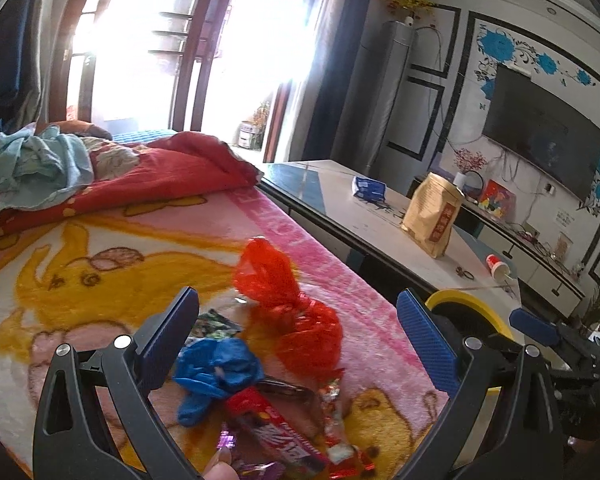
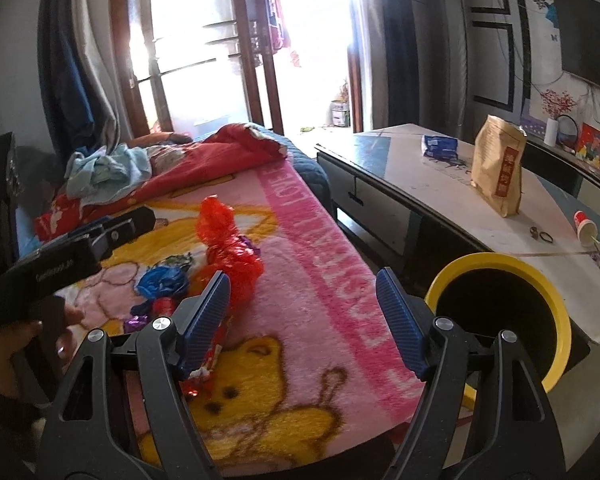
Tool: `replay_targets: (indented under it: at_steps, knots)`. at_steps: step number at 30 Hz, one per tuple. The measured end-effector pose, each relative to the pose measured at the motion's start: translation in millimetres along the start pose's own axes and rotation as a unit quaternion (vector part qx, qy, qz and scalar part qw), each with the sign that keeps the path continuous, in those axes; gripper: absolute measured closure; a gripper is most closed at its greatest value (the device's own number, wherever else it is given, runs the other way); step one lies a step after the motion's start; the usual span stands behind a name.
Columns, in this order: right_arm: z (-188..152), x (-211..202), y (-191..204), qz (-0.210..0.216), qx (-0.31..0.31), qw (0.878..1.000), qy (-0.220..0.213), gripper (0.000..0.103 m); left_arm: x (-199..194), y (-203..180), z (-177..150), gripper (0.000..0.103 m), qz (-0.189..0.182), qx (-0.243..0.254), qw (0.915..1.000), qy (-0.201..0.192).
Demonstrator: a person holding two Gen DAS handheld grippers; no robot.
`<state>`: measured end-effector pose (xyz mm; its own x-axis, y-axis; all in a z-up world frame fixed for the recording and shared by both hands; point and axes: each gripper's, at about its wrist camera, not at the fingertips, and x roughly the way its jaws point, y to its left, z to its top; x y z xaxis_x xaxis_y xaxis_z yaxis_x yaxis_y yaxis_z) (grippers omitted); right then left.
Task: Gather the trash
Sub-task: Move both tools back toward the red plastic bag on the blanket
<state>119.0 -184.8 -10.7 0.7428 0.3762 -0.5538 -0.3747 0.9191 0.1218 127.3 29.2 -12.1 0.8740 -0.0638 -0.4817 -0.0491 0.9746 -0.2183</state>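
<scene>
A heap of trash lies on the pink blanket (image 1: 100,248): a knotted red plastic bag (image 1: 300,320), a crumpled blue bag (image 1: 216,372), a red snack wrapper (image 1: 276,436) and small candy wrappers (image 1: 334,408). My left gripper (image 1: 296,320) stands open above the heap, with the red bag showing between its fingers but untouched. In the right wrist view my right gripper (image 2: 304,300) is open over bare blanket (image 2: 300,240), the red bag (image 2: 228,252) and blue bag (image 2: 164,282) just left of it. A yellow-rimmed black bin (image 2: 500,312) stands beside the bed to the right.
A low white table (image 2: 420,184) runs along the bed's right side, carrying a brown paper bag (image 2: 498,164), a blue packet (image 2: 440,146) and a tipped red cup (image 2: 586,226). Red bedding and light blue clothes (image 1: 36,160) are piled at the far end.
</scene>
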Motion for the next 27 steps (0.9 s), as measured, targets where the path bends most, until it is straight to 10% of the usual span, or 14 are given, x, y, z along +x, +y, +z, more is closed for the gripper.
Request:
replay_targets:
  at_steps: [27]
  knots:
    - [-29,51,60,0.043,-0.058,0.994,0.081,0.036,-17,73,-21,0.007,0.051,-0.029,0.9975,0.039]
